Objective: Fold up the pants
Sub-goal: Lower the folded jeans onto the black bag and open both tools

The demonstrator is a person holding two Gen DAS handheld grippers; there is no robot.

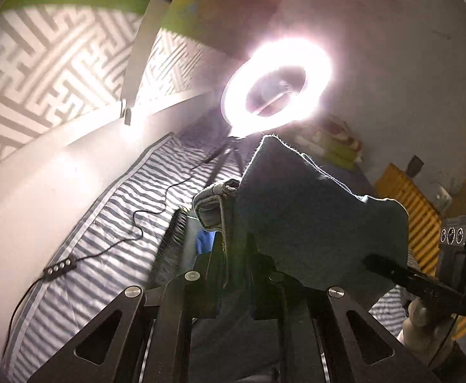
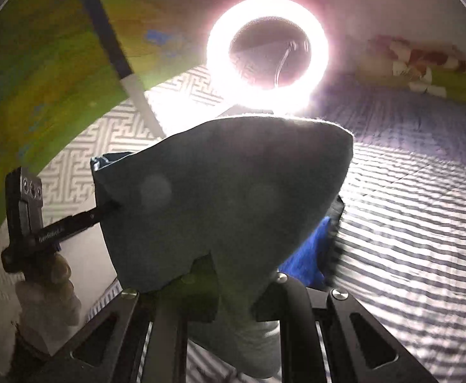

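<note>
Dark blue denim pants [image 1: 312,210] hang in the air, backlit, above a striped bed sheet [image 1: 105,223]. My left gripper [image 1: 236,255] is shut on a fabric edge next to a pale stitched seam or hem [image 1: 213,201]. The right gripper [image 1: 392,268] shows at the right of this view, biting the same cloth, with a hand [image 1: 424,319] behind it. In the right wrist view the pants [image 2: 220,198] fill the centre. My right gripper [image 2: 229,274] is shut on their lower edge. The left gripper [image 2: 111,207] pinches the cloth's left side, held by a hand [image 2: 51,281].
A bright ring light [image 2: 268,51] on a stand glares straight ahead; its cable and inline control [image 1: 60,266] lie on the sheet. A bright blue cloth [image 2: 309,255] lies below the pants. A folded patterned blanket [image 2: 424,70] sits at the bed's far end, and a maze-patterned wall [image 1: 41,63] is at left.
</note>
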